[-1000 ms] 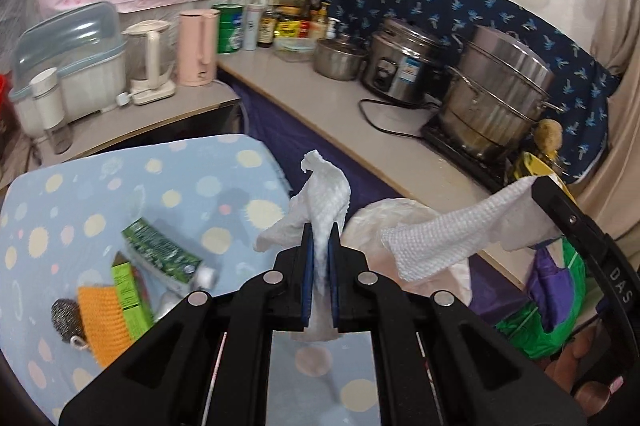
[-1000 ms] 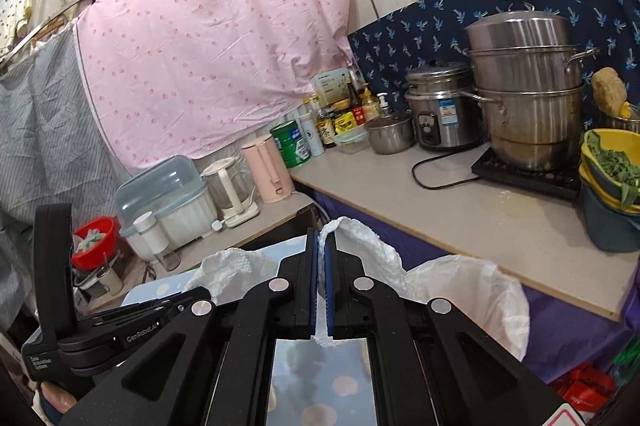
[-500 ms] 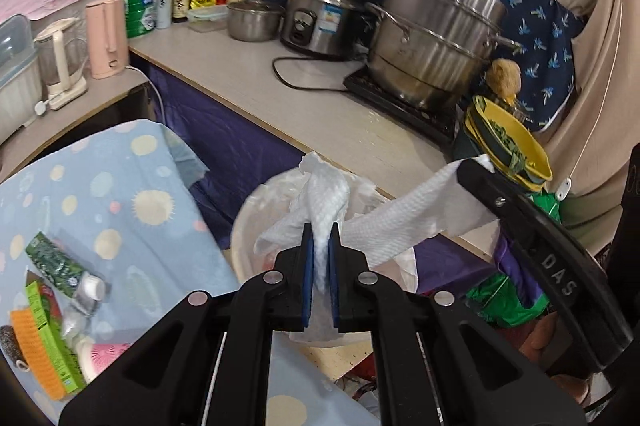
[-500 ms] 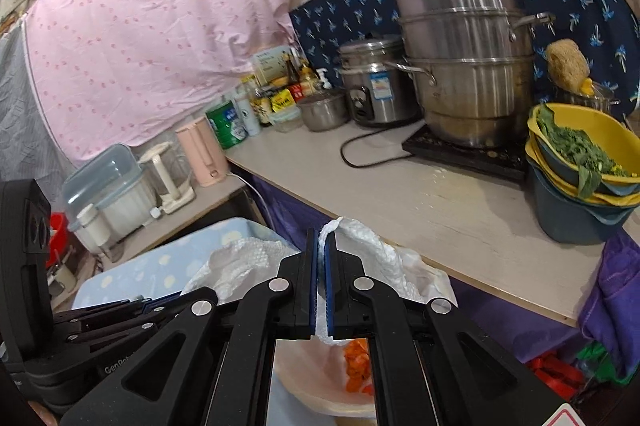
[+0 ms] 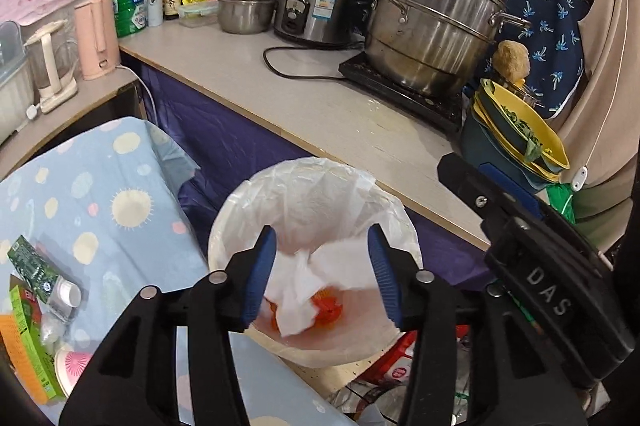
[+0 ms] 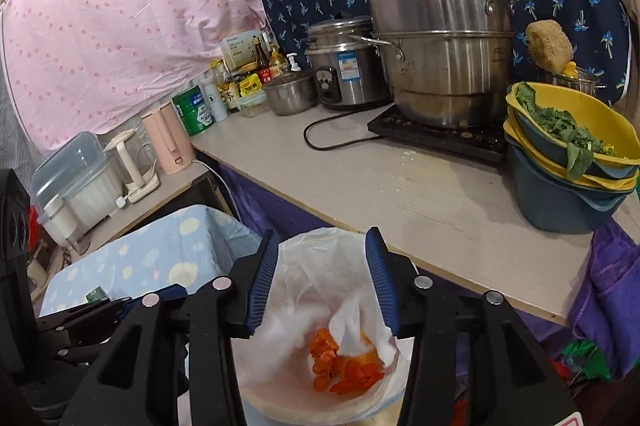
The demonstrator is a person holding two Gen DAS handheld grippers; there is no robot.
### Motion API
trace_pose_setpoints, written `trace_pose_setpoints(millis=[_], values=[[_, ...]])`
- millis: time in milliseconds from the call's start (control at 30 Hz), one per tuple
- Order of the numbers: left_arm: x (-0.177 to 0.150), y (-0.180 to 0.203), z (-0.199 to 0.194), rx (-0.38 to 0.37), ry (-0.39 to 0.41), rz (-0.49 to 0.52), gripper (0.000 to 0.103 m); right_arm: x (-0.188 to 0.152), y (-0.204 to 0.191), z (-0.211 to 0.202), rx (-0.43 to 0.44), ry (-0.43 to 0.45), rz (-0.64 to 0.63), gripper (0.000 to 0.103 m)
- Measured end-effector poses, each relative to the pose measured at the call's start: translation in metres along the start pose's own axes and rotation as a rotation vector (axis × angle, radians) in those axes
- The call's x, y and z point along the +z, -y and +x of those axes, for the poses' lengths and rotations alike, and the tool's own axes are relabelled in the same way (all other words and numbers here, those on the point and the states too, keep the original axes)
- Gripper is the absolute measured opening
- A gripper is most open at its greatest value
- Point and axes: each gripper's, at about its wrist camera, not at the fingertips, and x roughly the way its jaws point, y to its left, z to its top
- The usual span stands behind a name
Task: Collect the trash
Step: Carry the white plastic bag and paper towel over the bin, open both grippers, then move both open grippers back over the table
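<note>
Bin's (image 5: 240, 218) near rim behind fingers (image 5: 262, 278)

Bin (image 5: 224, 226) mouth open from above; counter (image 5: 320, 113) edge behind, table (image 5: 100, 193) w/ clutter left.

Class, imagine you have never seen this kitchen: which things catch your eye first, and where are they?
First, the white-lined bin below both open grippers, with white paper towel lying on orange scraps inside. Then the big steel steamer pot on the counter, beside yellow bowls of greens.
</note>
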Motion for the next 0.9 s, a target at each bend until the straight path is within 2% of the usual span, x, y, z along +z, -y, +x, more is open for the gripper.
trace_pose_setpoints(millis=[367,633,900], values=[[0.006,-0.008,-0.017,0.035,0.038,-0.005,0.055,0.010,-0.025,-0.020,0.021,0.036,-0.054,0.049],[0.000,-0.031,-0.045,0.073,0.075,-0.056,0.058,0.010,-0.052,-0.038,0.042,0.050,-0.091,0.054],[-0.023,-0.082,-0.089,0.234,0.122,-0.166,0.070,-0.014,-0.086,-0.046,0.099,0.020,-0.110,0.063]])
